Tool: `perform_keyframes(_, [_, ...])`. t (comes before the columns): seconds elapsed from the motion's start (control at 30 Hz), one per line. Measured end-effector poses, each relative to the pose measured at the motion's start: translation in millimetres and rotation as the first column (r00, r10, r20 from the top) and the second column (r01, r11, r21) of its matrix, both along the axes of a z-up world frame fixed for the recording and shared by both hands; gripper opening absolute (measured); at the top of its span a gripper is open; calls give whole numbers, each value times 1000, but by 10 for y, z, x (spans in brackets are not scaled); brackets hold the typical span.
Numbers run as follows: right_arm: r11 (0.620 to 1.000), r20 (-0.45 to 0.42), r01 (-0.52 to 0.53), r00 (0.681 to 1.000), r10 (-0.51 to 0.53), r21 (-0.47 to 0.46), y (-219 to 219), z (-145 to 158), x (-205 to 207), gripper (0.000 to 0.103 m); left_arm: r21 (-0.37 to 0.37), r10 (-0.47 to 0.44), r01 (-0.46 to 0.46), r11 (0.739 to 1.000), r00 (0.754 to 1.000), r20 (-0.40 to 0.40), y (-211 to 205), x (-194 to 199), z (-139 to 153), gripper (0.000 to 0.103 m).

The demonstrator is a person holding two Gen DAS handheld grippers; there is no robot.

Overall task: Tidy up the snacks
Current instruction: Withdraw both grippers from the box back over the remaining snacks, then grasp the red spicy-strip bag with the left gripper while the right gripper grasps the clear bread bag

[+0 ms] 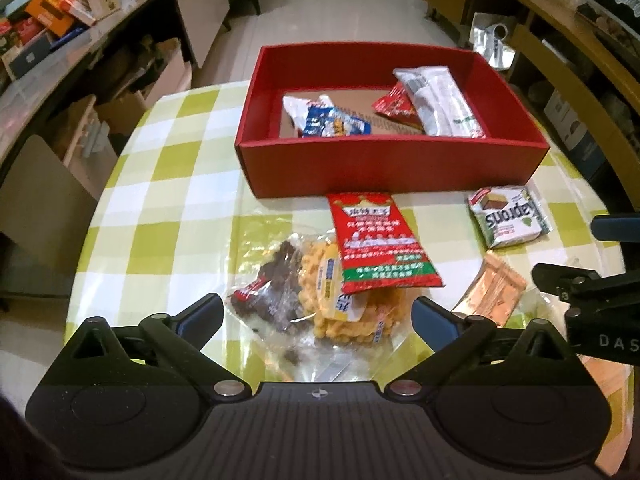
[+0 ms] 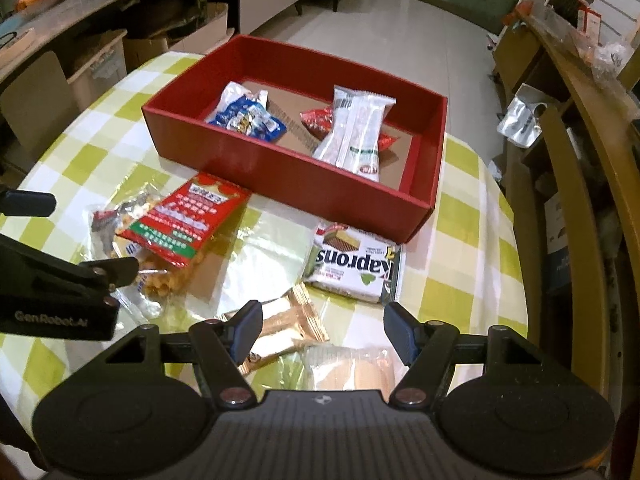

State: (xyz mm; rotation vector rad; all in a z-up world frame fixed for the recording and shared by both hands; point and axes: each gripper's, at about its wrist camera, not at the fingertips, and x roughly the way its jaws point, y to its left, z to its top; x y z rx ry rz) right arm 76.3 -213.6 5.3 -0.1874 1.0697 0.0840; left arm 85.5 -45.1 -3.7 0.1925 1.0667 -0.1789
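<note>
Snacks (image 1: pixel 352 280) between box (image 1: pixel 384 168) and claws (image 1: pixel 318 316).

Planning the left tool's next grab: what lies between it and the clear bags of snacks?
Nothing visible blocks the left tool; its open jaws flank the clear bags of snacks. The red packet lies across the bags' far side, towards the red box.

"Kaprons" in bold dark letters on the green-and-white wafer pack (image 2: pixel 352 264), read upside down from both wrist cameras. "GenRobot.AI" in pale print on the side of the left gripper (image 2: pixel 60 316). "DAS", cut off by the frame edge, on the right gripper (image 1: pixel 612 340). Chinese lettering on the red snack bag (image 1: pixel 380 240), too small to read.
</note>
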Motion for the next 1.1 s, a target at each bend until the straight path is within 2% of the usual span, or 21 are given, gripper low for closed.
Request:
perform_keyframes(0.13, [1000,-18,18,1000,-18,16,-61,-35,20,73,17,16,-16,1000,1000,-22,33,44,-56,102])
perform_keyframes(0.47, [999,-40,28,999,-27,25,-112,-83,67,73,-45,74,-77,996,995,-70,150,244,-61,102])
perform_keyframes(0.73, [998,-69,48,997,-46,28,-191,-144,121,74,-61,57,-61,996,996,-62,-19,342,-2,102])
perform_keyframes(1.1, [996,-95,89,992,-86,26,-340,-223,188,74,-42,39,-41,998,998,-57,-258,501,-29,103])
